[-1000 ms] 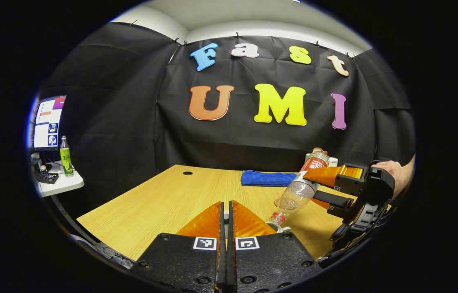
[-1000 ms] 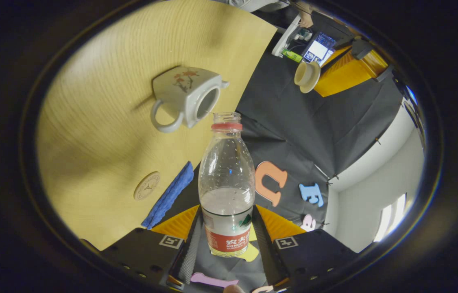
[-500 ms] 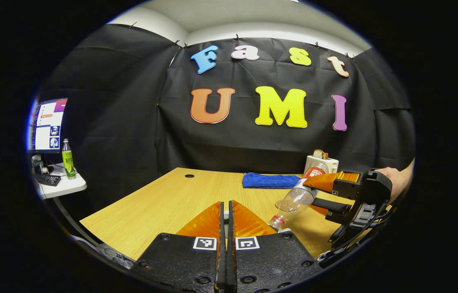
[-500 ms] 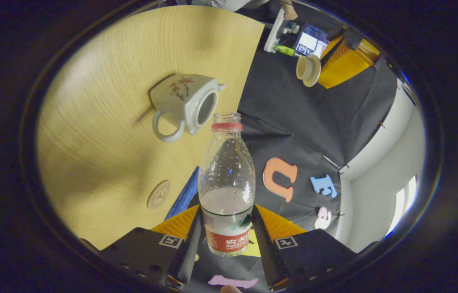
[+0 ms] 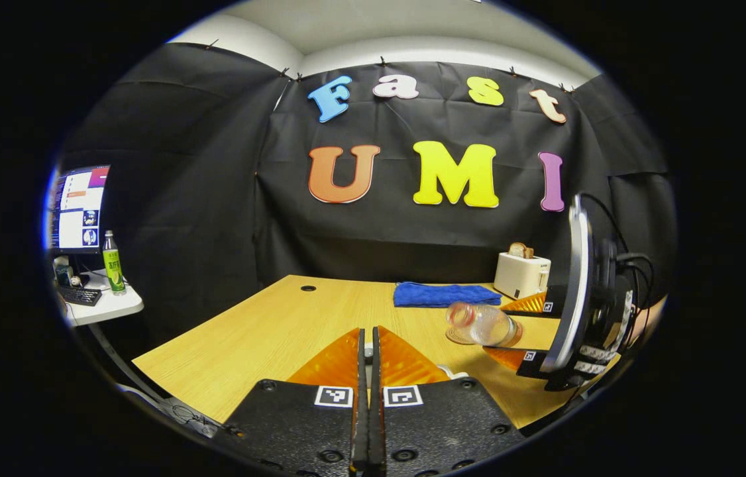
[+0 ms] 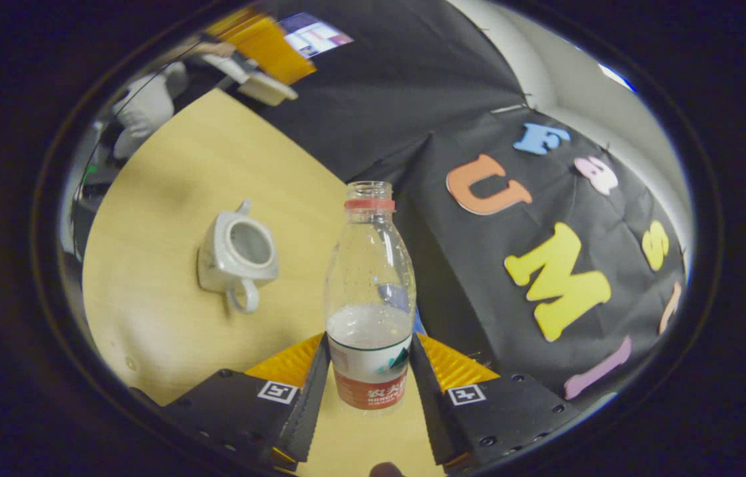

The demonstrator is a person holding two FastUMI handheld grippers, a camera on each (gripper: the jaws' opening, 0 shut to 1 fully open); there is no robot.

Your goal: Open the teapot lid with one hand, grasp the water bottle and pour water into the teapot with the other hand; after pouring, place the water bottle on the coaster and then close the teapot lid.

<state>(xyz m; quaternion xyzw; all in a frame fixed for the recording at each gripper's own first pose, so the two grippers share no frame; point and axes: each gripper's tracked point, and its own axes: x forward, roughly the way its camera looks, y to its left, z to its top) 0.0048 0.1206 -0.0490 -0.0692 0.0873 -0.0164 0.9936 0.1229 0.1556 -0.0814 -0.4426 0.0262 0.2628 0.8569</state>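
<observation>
- Between the two fingers of the right gripper (image 6: 368, 391), at the bottom of the right gripper view, the water bottle (image 6: 369, 301) is clamped by its labelled lower part, both fingers pressed against its sides.
- Its long axis is seen running straight away from the camera along the fingers, with the uncapped mouth pointing forward.
- Clear plastic is shown, with a red neck ring, droplets inside and water left only in the lower part.
- Farther off, left of the bottle, the white teapot (image 6: 235, 255) is seen on the wooden table (image 6: 148, 318), its top uncovered and its handle turned toward the camera.
- At the far table edge, the lid (image 6: 270, 88) is held by the left gripper (image 5: 367, 358), whose fingers appear nearly closed together in its own view.
</observation>
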